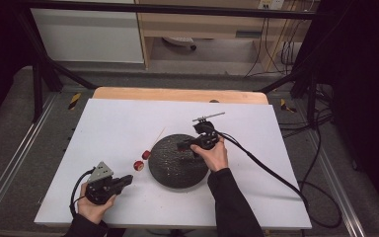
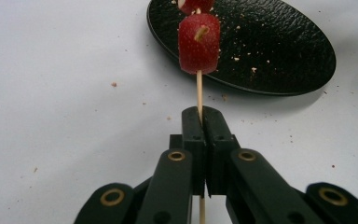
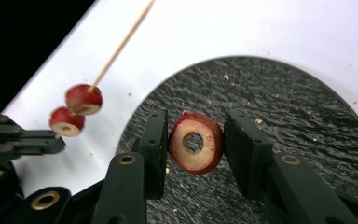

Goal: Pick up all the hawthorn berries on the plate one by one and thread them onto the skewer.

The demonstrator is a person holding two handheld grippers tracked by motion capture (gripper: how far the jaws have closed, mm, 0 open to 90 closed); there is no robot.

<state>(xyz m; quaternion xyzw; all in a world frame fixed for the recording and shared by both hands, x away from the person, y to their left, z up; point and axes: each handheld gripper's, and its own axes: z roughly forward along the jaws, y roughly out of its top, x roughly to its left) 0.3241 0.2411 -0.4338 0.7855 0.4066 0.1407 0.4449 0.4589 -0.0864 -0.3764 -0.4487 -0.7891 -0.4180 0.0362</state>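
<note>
- Black jaws of the right gripper (image 3: pixel 193 149) clamp a red ring slice (image 3: pixel 196 148) by its skin sides, so the centre hole faces outward and stays free for threading.
- That slice hangs just above the dark plate (image 3: pixel 279 107), which carries crumbs; judging by these, the plate serves as the supply spot for slices.
- Left gripper (image 2: pixel 200 122) has its jaws pressed together on the lower end of a thin wooden skewer (image 2: pixel 199 91), gripping near the blunt end so the long shaft beyond stays free.
- Two slices (image 3: pixel 77 109) already sit on the skewer, close to that gripper, pushed down to leave room for more.
- In the high view the skewer (image 1: pixel 157 136) lies at a slant over the tabletop (image 1: pixel 113 123), tip pointing away from the person and toward the plate's far side, which likely makes it easy for the right gripper (image 1: pixel 190 143) to bring the hole onto the tip.
- Left hand (image 1: pixel 94 207) rests low near the tabletop's near edge, probably to steady the skewer.
- Right hand (image 1: pixel 213 154) hovers over the plate (image 1: pixel 177 170), well apart from the skewer tip, so threading is not yet begun.
</note>
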